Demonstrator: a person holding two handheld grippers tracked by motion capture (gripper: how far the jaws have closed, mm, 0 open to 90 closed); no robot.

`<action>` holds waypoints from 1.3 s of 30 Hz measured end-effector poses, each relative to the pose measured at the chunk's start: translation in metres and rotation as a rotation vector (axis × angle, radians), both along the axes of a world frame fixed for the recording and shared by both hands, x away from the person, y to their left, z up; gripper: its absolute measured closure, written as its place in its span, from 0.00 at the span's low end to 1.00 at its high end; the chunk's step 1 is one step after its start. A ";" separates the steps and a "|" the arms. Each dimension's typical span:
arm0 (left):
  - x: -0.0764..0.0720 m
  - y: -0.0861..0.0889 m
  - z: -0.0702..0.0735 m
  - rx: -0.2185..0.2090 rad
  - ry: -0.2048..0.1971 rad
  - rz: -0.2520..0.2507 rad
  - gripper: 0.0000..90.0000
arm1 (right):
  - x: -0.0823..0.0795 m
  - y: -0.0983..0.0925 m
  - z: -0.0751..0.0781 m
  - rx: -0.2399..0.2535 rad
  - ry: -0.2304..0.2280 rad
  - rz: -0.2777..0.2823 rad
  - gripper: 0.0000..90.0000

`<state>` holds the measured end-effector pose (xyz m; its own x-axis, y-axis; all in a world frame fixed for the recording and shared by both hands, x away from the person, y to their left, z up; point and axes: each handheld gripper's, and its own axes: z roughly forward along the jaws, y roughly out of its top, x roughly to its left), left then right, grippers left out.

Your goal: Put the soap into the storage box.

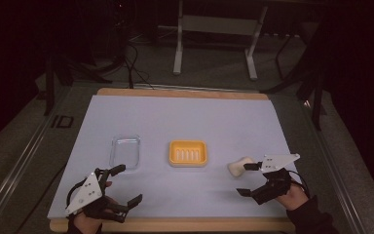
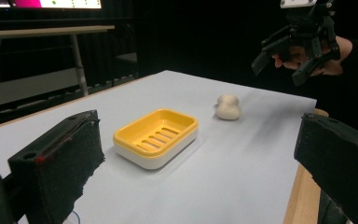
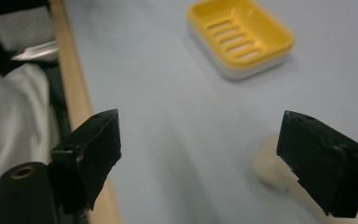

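With the right tongs [image 1: 246,179] spread wide beside the cream peanut-shaped soap bar [image 1: 239,166], centring both pads across its waist before closing looked wisest.

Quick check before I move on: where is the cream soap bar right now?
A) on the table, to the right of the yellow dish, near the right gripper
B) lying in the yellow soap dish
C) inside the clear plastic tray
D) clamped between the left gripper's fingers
A: the soap bar lies on the bare white table, right of the empty yellow dish, just ahead of the open right gripper.
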<state>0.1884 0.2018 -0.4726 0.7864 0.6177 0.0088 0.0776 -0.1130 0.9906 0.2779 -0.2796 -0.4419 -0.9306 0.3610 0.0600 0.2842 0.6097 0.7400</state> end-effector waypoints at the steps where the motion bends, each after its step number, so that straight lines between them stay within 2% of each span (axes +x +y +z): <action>1: 0.000 0.000 0.000 -0.001 0.000 0.000 0.01 | 0.001 0.001 0.000 -0.018 0.021 0.012 0.15; 4: 0.000 0.000 0.000 -0.001 0.001 -0.001 0.01 | 0.002 0.004 0.001 -0.085 0.040 0.039 0.15; 8: 0.000 0.000 0.000 0.001 0.002 0.000 0.01 | 0.002 0.009 0.002 -0.163 0.038 0.068 0.15; 10: 0.000 0.000 0.000 0.001 0.004 0.000 0.01 | 0.003 0.011 0.003 -0.199 0.080 0.087 0.15; 13: 0.000 0.000 0.000 0.002 0.004 0.000 0.01 | 0.004 0.015 0.004 -0.250 0.111 0.116 0.15; 14: 0.000 0.000 0.000 0.004 0.005 0.000 0.01 | 0.004 0.017 0.004 -0.278 0.100 0.123 0.15; 19: 0.000 0.000 0.000 0.005 0.005 0.000 0.01 | 0.006 0.024 0.003 -0.363 0.126 0.144 0.15; 24: 0.000 0.000 0.000 0.004 0.007 0.000 0.01 | 0.009 0.028 0.003 -0.450 0.128 0.158 0.15; 27: 0.000 -0.001 0.000 0.009 0.006 -0.002 0.01 | 0.010 0.031 0.003 -0.509 0.179 0.191 0.15; 32: 0.000 -0.001 -0.001 0.012 0.007 -0.003 0.01 | 0.012 0.038 -0.003 -0.612 0.221 0.222 0.15; 39: 0.000 -0.002 -0.001 0.016 0.007 -0.004 0.01 | 0.017 0.044 -0.010 -0.698 0.249 0.246 0.15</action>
